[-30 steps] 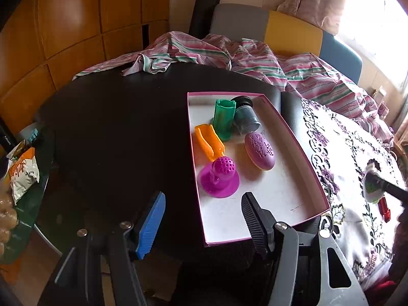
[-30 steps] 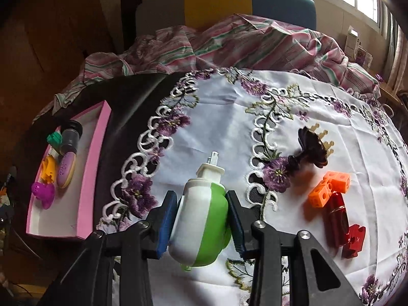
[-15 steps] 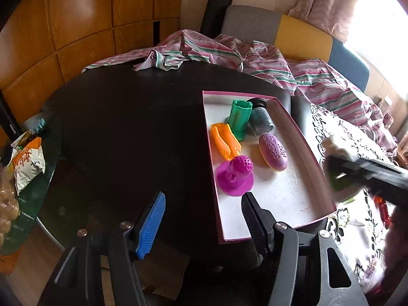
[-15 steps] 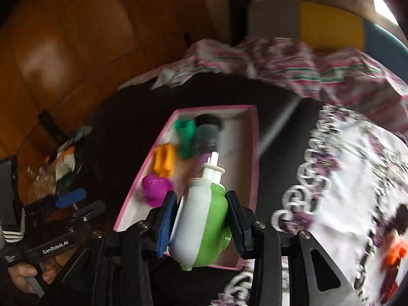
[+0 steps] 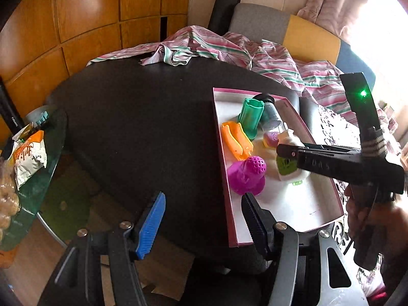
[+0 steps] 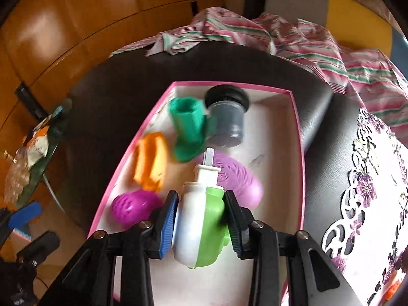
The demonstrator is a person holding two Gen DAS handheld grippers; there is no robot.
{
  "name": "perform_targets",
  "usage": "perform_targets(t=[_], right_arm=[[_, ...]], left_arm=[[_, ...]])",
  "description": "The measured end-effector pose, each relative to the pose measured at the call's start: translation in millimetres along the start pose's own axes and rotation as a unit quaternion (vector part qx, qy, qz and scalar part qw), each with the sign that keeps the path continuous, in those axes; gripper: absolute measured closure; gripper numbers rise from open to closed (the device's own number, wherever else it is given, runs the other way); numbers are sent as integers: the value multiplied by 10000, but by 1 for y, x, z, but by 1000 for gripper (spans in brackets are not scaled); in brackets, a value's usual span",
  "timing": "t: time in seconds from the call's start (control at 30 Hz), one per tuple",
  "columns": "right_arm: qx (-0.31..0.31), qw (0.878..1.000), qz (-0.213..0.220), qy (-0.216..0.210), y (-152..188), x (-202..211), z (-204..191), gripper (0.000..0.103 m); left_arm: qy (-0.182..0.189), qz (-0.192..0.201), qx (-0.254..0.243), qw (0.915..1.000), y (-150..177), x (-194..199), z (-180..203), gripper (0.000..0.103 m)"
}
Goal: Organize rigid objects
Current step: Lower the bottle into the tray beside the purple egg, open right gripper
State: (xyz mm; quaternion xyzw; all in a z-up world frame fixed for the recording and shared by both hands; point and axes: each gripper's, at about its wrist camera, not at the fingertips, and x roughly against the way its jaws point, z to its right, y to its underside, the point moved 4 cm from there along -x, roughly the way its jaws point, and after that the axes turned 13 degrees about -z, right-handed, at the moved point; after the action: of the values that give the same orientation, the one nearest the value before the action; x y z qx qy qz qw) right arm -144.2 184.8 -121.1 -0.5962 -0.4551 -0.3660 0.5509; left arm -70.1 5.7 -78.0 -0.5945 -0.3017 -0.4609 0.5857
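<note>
My right gripper (image 6: 200, 229) grips a white-and-green bottle (image 6: 196, 204), and its jaws are closing tighter on it. It holds the bottle just above the floor of a pink-rimmed white box (image 6: 270, 132), nozzle pointing away. In the left wrist view the bottle (image 5: 289, 140) hangs over the box (image 5: 293, 204) between a magenta perforated toy (image 5: 248, 176) and a half-hidden purple oval (image 5: 271, 137). An orange piece (image 5: 236, 140), a green cup (image 5: 251, 117) and a grey jar (image 5: 270, 117) lie further back. My left gripper (image 5: 202, 199) is open and empty, over the dark table at the box's near left corner.
A striped cloth (image 5: 229, 51) is heaped at the table's far edge before a grey and yellow chair (image 5: 280, 30). A white embroidered tablecloth (image 6: 377, 178) covers the table right of the box. A glass side table with snack bags (image 5: 28, 153) stands at the left.
My right gripper has carried the bottle left from the embroidered cloth to over the box and lowered it among the toys. The left gripper has stayed in place, open.
</note>
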Motion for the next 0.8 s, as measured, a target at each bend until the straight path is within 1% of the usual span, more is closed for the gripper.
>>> perform_targets(t=[0.07, 0.33, 0.53, 0.8], right_arm=[[-73, 9999, 21, 101, -2, 0, 5, 67], [-432, 9990, -1, -139, -6, 0, 17, 66], [-639, 9975, -78, -279, -2, 3, 21, 66], [-802, 9967, 58, -128, 2, 12, 23, 64]], left_arm=[[-22, 29, -2, 10000, 0, 1, 0, 40], [-50, 100, 13, 9999, 0, 9, -1, 40], [-55, 110, 15, 9999, -1, 11, -2, 40], [-33, 142, -12, 9999, 0, 14, -1, 40]])
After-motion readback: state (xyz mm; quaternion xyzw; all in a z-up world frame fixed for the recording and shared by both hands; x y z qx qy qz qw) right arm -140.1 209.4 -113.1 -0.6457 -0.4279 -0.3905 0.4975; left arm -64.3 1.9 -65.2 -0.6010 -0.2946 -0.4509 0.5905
